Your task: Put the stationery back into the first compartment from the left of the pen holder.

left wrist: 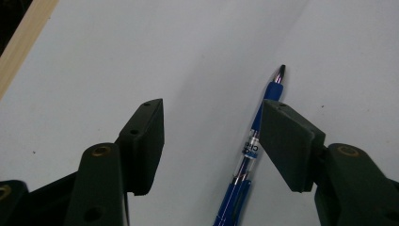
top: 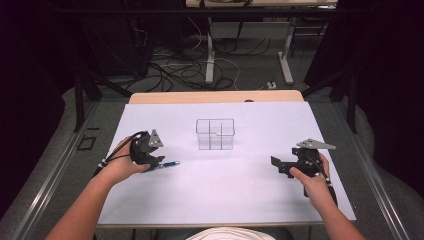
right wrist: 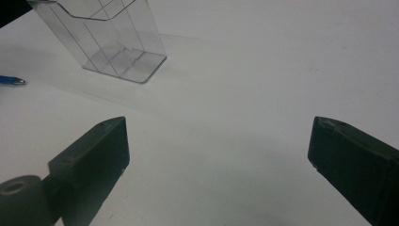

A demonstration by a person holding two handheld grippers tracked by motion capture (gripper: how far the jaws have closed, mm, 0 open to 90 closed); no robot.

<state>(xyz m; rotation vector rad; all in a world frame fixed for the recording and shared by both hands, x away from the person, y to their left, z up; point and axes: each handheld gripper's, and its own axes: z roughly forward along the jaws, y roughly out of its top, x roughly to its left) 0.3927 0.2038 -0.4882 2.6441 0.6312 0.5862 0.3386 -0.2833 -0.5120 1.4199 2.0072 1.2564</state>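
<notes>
Blue pen (left wrist: pixel 249 155) flat on the white worktop (top: pixel 225 190), at eight o'clock from the clear divided organiser (top: pixel 215 134). Between the half-open jaws of the left hand-held gripper (left wrist: pixel 211 141), close against the right pad, not yet clamped. Right hand-held gripper (right wrist: pixel 219 155) spread wide at four o'clock, holding nothing. Grasp, lift and drop into a compartment probably all left to do.

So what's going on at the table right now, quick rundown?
Left hand-held gripper open astride the blue pen, pads not pressing. Right hand-held gripper open, holding nothing. Clear organizer apart, path unobstructed.
</notes>
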